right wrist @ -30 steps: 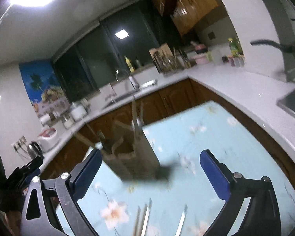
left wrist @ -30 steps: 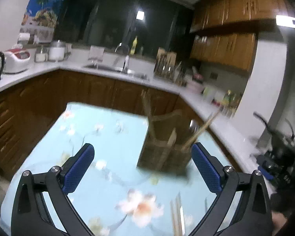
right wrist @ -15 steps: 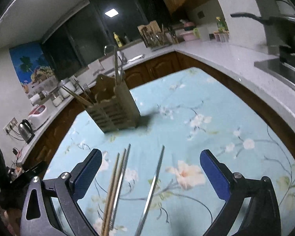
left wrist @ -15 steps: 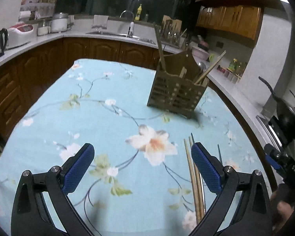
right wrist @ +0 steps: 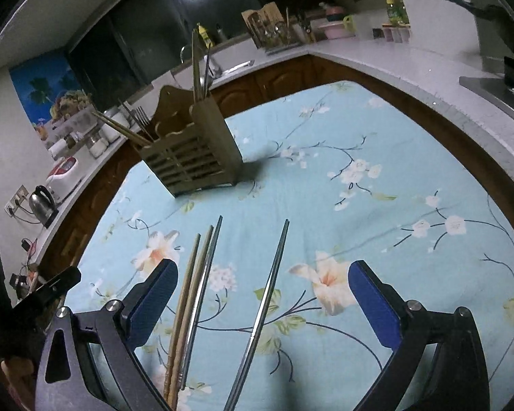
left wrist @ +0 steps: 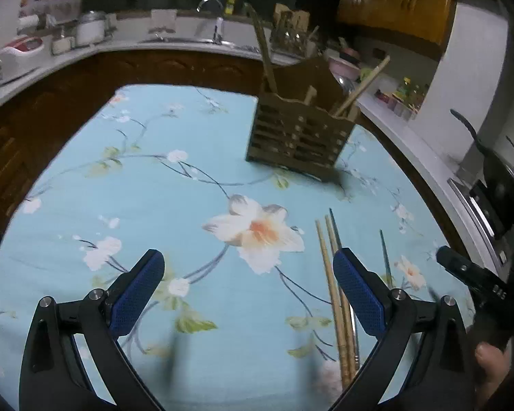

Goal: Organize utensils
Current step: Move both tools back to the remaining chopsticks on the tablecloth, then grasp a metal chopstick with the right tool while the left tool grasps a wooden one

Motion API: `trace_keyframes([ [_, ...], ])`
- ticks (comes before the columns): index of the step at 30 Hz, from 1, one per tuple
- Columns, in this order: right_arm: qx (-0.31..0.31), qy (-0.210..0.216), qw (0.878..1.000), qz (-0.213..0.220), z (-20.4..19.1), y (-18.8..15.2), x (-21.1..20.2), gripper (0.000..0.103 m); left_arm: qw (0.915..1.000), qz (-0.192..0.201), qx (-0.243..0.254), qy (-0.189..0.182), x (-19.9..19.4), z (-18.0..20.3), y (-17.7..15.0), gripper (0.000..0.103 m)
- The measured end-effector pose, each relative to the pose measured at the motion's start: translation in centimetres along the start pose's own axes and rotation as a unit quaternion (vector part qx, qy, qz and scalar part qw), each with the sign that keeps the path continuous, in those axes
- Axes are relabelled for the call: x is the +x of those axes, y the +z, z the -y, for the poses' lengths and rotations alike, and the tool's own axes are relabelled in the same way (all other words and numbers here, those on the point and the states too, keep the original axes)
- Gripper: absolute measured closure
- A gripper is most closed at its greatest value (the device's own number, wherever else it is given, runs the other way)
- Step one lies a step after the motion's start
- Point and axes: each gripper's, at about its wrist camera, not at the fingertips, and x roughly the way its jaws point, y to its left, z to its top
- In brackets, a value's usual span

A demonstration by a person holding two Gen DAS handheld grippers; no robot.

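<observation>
A wooden utensil holder (left wrist: 296, 137) stands on the far part of the table; it also shows in the right wrist view (right wrist: 192, 157), with chopsticks and a fork standing in it. Two wooden chopsticks (right wrist: 186, 304) and a metal chopstick (right wrist: 204, 284) lie together on the cloth; a second metal chopstick (right wrist: 267, 298) lies apart to their right. In the left wrist view the wooden pair (left wrist: 334, 291) lies beside my right finger. My left gripper (left wrist: 248, 291) is open and empty above the cloth. My right gripper (right wrist: 262, 299) is open and empty over the lone metal chopstick.
The table wears a light blue floral cloth (left wrist: 154, 188). Kitchen counters (right wrist: 394, 58) with a sink, kettle (right wrist: 43, 200) and rice cooker wrap around the table. A dark pan (left wrist: 503, 178) sits on the stove at the right.
Both grippers have tilted down and lowered toward the table. The chopsticks on the cloth came into view and now lie close under the right gripper's fingers. Both stay open.
</observation>
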Motion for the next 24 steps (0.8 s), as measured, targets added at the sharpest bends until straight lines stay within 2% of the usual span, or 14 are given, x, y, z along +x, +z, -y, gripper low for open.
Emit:
trace_keyframes([
  [2, 0.002, -0.005, 1.0, -0.008, 0.1, 0.2, 0.4, 0.003, 0.9998, -0.015, -0.005, -0.015, 0.8, 0.3, -0.1, 0.005],
  [4, 0.002, -0.006, 1.0, -0.011, 0.1, 0.4, 0.8, 0.004, 0.9993, -0.029, -0.002, -0.023, 1.5, 0.7, -0.2, 0.013],
  [5, -0.001, -0.01, 1.0, -0.012, 0.1, 0.5, 1.0, 0.008, 0.999, -0.035, 0.002, -0.026, 1.9, 0.9, -0.2, 0.015],
  [7, -0.004, -0.011, 1.0, -0.017, 0.0, 0.7, 1.4, 0.014, 0.9982, -0.048, 0.007, -0.033, 2.7, 1.3, -0.1, 0.025],
  [10, -0.009, -0.011, 1.0, -0.027, -0.1, 0.9, 2.4, 0.03, 0.9971, -0.063, 0.014, -0.041, 3.6, 1.8, 0.0, 0.036],
  [12, -0.011, -0.007, 0.999, -0.04, -0.3, 1.0, 3.4, 0.045, 0.9958, -0.074, 0.014, -0.052, 4.2, 2.2, 0.1, 0.042],
  [14, -0.018, -0.013, 0.998, -0.052, -0.5, 1.2, 4.5, 0.055, 0.9948, -0.08, 0.017, -0.061, 4.7, 2.6, 0.2, 0.046],
  [17, -0.022, -0.013, 0.997, -0.07, -0.6, 1.3, 6.2, 0.063, 0.9924, -0.096, 0.027, -0.072, 6.0, 3.7, 0.5, 0.053],
  [21, -0.035, -0.031, 0.994, -0.096, -0.5, 1.6, 8.3, 0.077, 0.9896, -0.116, 0.039, -0.076, 7.8, 5.1, 1.0, 0.066],
  [24, -0.037, -0.037, 0.993, -0.108, -0.1, 1.7, 9.2, 0.084, 0.988, -0.124, 0.046, -0.079, 9.5, 6.1, 1.5, 0.074],
])
